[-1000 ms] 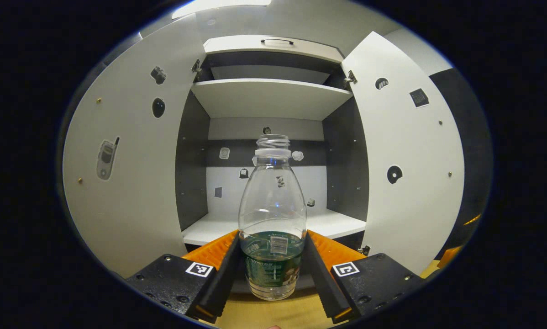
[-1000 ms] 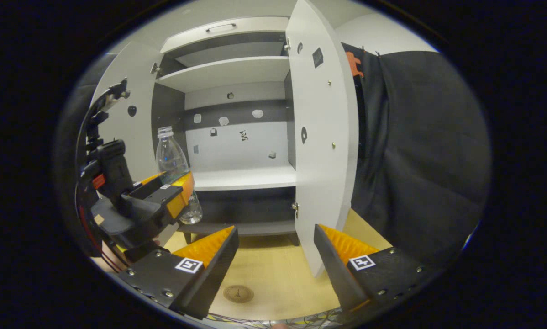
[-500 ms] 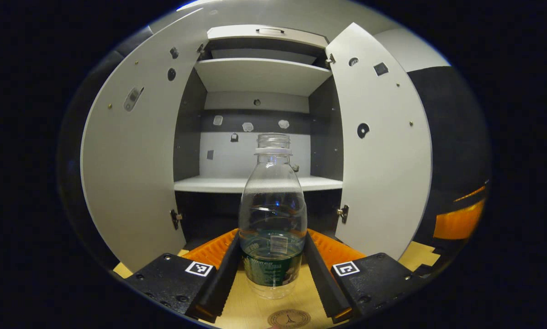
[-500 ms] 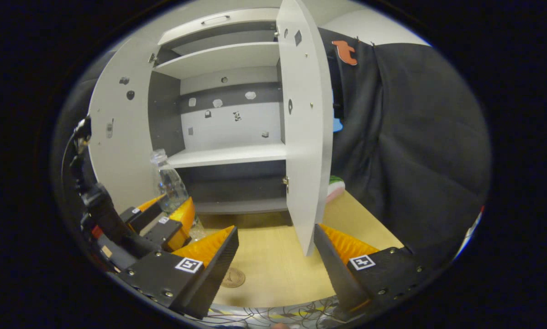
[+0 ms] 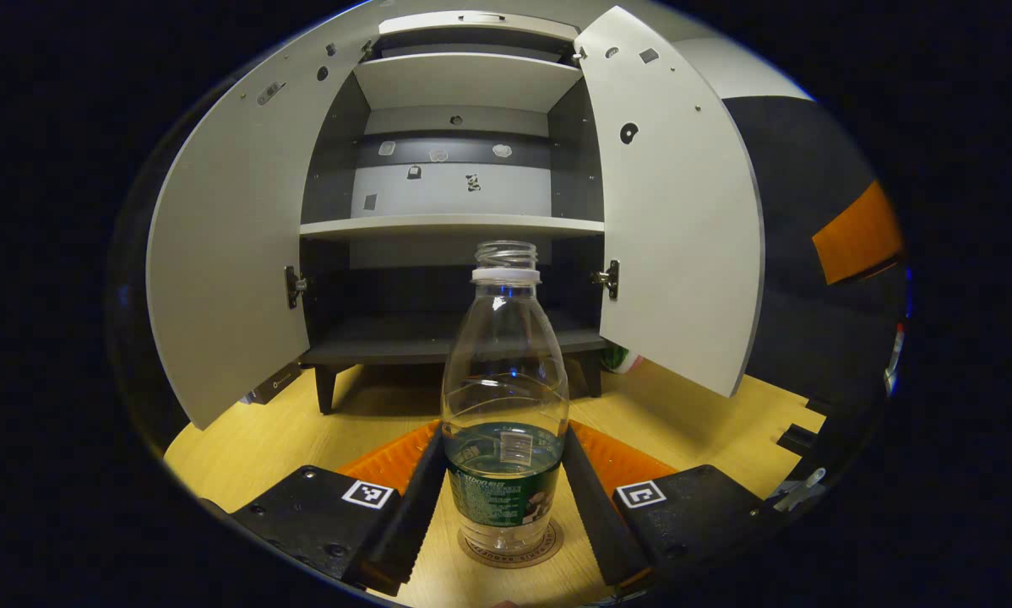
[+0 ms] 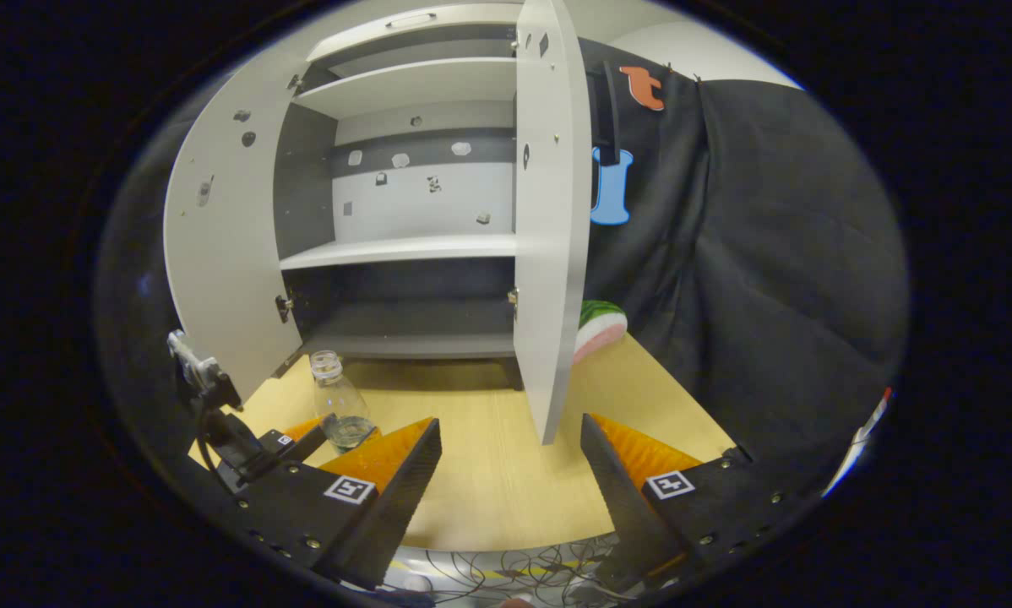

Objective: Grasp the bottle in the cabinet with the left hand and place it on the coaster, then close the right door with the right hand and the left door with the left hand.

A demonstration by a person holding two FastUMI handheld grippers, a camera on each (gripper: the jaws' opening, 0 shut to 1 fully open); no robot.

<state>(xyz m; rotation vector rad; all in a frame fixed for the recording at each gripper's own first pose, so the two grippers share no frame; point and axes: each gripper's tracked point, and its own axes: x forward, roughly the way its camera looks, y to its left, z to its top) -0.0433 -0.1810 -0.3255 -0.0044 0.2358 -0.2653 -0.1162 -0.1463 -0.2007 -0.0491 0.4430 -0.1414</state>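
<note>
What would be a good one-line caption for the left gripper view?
The left gripper grips an uncapped plastic bottle over a round coaster before an open cabinet.

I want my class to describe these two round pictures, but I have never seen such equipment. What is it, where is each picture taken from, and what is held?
A person holds a two-finger gripper in each hand; a camera rides on each. In the left gripper view, the left gripper is shut on a clear plastic bottle with a green label, standing over a round brown coaster on the light wooden table. Behind is a white cabinet with both doors open. In the right gripper view, the right gripper is open and empty near the right door.
</note>
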